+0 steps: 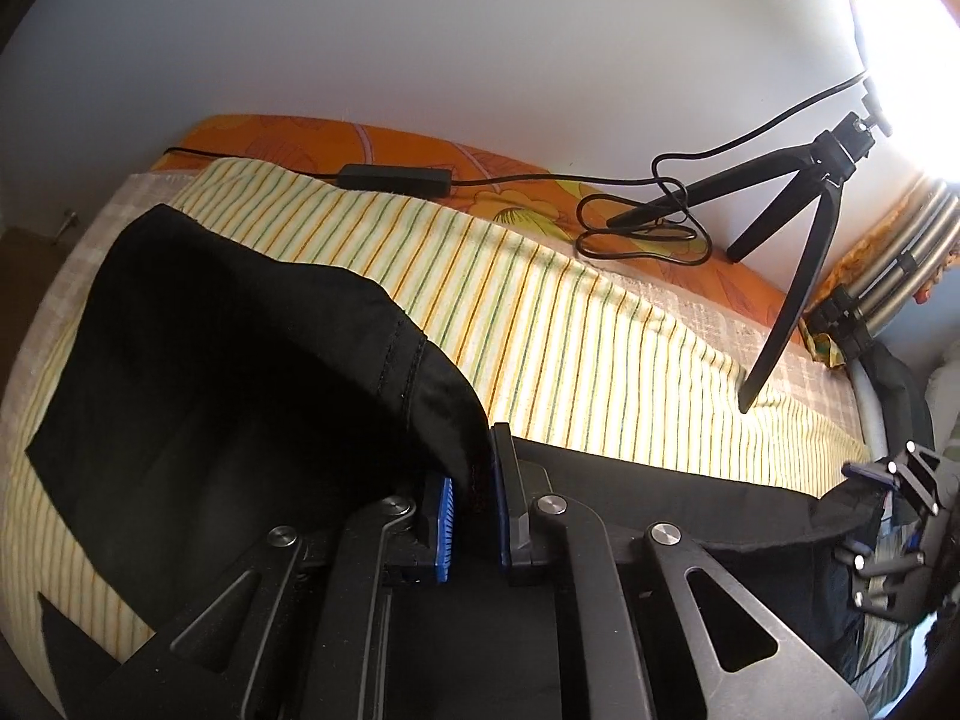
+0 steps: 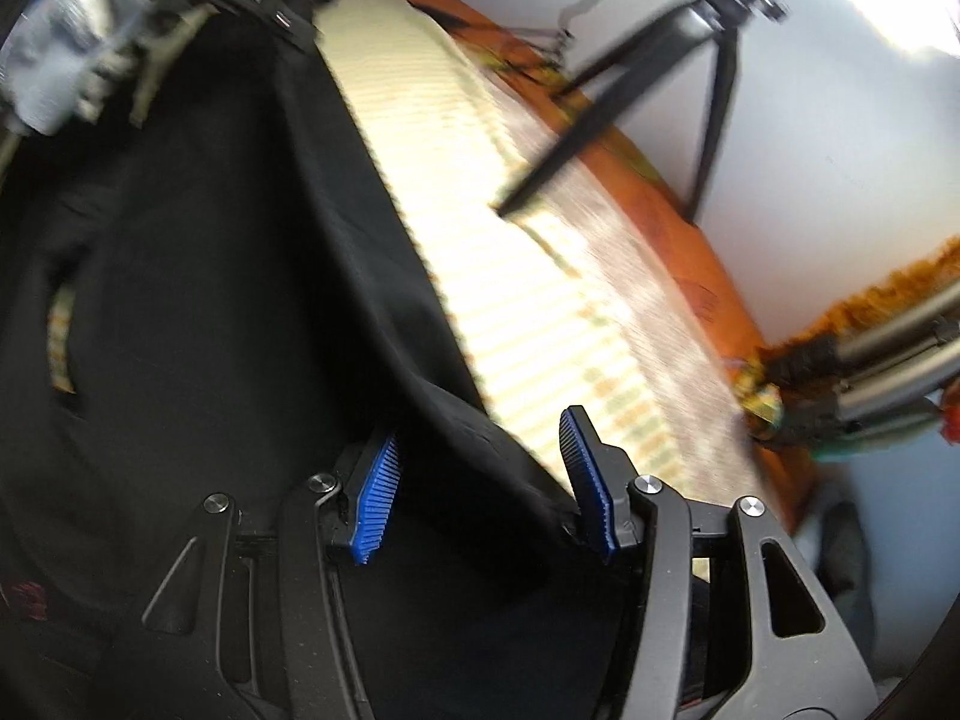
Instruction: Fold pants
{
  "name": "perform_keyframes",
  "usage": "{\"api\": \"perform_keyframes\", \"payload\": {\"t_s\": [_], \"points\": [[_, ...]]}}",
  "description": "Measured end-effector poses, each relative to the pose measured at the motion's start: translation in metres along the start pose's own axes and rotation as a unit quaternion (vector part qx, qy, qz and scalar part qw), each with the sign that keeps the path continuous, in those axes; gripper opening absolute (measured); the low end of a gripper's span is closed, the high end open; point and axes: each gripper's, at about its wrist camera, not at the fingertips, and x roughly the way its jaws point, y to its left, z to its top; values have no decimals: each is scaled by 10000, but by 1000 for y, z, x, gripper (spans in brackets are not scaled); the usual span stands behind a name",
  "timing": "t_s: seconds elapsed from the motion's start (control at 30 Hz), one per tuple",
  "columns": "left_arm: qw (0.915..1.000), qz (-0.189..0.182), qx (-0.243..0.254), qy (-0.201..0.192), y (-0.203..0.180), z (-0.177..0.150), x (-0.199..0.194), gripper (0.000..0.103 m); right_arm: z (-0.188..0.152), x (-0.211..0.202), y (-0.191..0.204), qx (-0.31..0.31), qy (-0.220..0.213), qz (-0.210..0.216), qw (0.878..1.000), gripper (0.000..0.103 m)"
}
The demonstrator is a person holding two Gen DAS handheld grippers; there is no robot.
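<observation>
Black cloth fills the near part of both wrist views: the pants lie spread over a bed covered by a striped sheet, and each tool has an edge of them between its fingers. The left tool is nearly closed, its blue pads pinching a raised fold of fabric, which lifts in a hood-like arc so the layer can likely be carried over the rest. The right tool stands wider, its jaws well apart with a ridge of the pants running between them; the blur makes it hard to tell whether the pads press the cloth at all, so it may be releasing or only about to grip. Holding two points along one edge would keep the fold line straight. Farther off, a small black tripod stands on the bed with a cable coiled beside it, well apart from the pants, against a pale wall.
</observation>
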Motion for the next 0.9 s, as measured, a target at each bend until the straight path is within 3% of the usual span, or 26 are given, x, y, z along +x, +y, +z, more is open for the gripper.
{"api": "perform_keyframes", "payload": {"t_s": [0.03, 0.07, 0.17, 0.37, 0.63, 0.9], "points": [[10000, -26, 0, 6, 0, 1, -1, 9, -2, 3, -3, 5, 95, 26, 10000, 48], [10000, -47, 8, -6, 0, 1, -2, 9, -3, 5, -5, 46, 179, 33, 9998, 25], [9999, -94, 51, -108, -2, 2, -11, 7, -5, -1, -8, 225, 211, 6, 9995, 12], [9987, -300, 91, -397, 0, 0, -54, 7, -6, -54, 9, 187, -119, -231, 9995, 10], [9945, -547, 148, -886, 6, -28, -135, 7, -9, -166, 64, 165, -728, -556, 9957, 9], [9906, -740, 31, -1147, 33, -89, -195, 7, -44, -230, 141, -201, -1088, -215, 9936, 8]]}}
